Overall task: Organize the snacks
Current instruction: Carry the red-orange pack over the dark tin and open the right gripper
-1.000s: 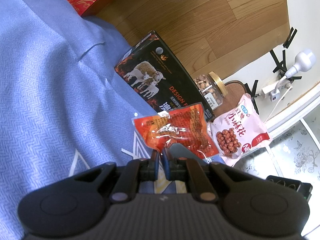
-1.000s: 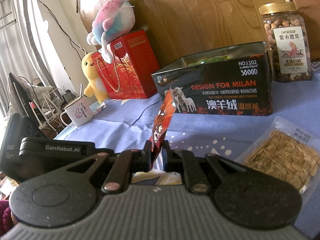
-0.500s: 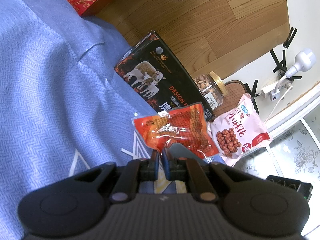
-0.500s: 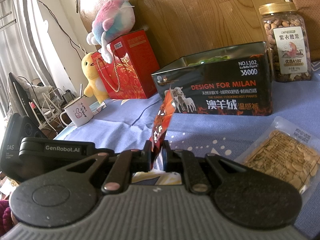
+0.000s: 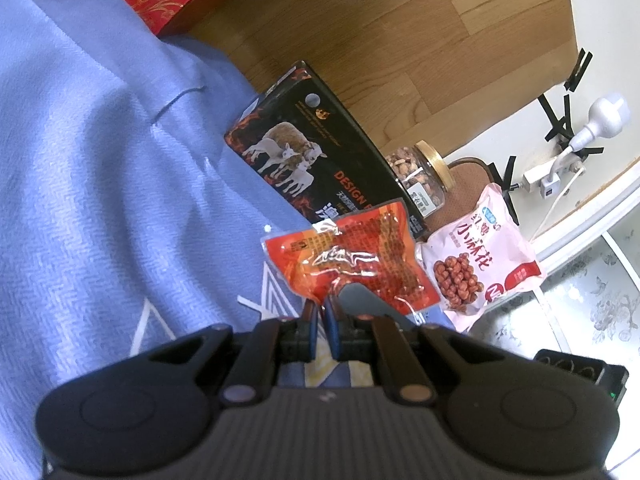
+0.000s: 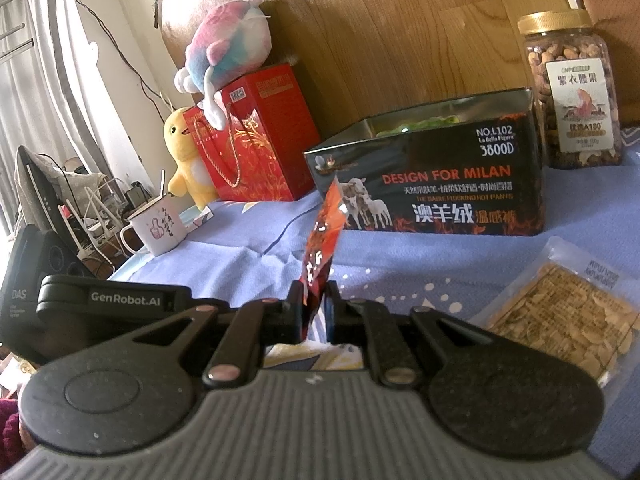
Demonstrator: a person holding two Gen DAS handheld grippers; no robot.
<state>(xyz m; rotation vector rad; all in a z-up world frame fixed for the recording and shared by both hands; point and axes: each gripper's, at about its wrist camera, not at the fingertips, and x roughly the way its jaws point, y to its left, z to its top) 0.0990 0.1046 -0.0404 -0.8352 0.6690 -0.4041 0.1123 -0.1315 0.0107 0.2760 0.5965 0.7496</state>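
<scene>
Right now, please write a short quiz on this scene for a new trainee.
1. True or false: the black metal tin printed with sheep stands open.
2. What does the right claw pinch? A: white enamel mug. B: red plastic snack packet. C: yellow plush toy.
3. Fill in: in the right wrist view, the clear nut jar with the gold lid stands to the ___ of the tin.
Key: 1 true; 2 B; 3 right.

Each black claw (image 5: 323,312) has ribbed grey housing, round side pads, copper-coloured rivets, blue finger pads.
</scene>
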